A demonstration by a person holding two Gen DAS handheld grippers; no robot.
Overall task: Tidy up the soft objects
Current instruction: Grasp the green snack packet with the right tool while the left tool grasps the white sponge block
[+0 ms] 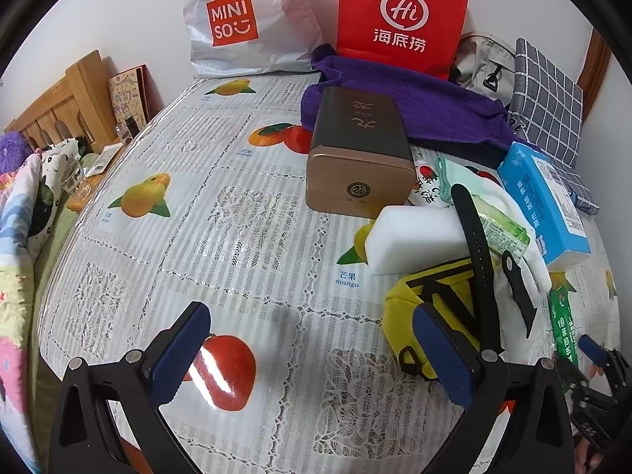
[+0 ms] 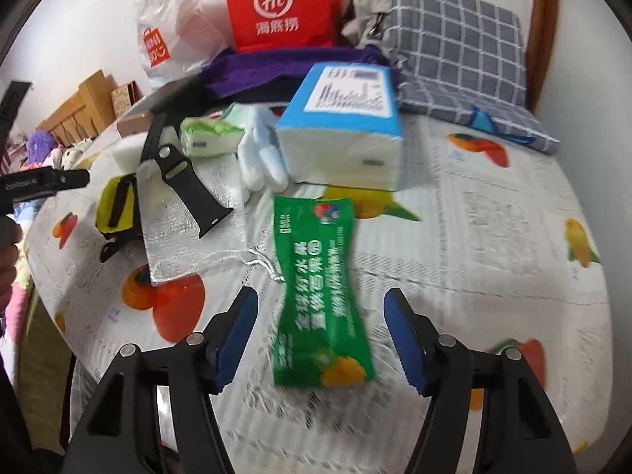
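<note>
Nearest in the right wrist view, the right gripper (image 2: 320,339) has its jaws spread, and the green snack packet (image 2: 322,296) lies flat on the counter (image 2: 493,237) between the blue pads (image 2: 237,335), touching neither. The picture is smeared, so whether the packet has just been let go or is about to be taken cannot be told; I judge it the piece in hand. To handle it well, the jaws should come down square across its narrow waist, close gently so the soft wrapper folds rather than slips, and lift clear of the drawstring of the silver mesh pouch (image 2: 177,229) that trails just beside its left edge. Beyond it, near the packet's far end, sit the white glove (image 2: 256,162) and the blue tissue pack (image 2: 343,134), with the small green tissue pack (image 2: 209,138) and the black watch strap (image 2: 177,173) to the left. In the left wrist view the left gripper (image 1: 312,351) hovers over bare tablecloth with jaws spread and nothing between them; its right pad stands in front of the yellow pouch (image 1: 414,304), though contact cannot be judged. Behind that lie the white sponge block (image 1: 410,237), then the gold tin (image 1: 355,150) and the purple towel (image 1: 434,98), and farthest the red paper bag (image 1: 403,15).
</note>
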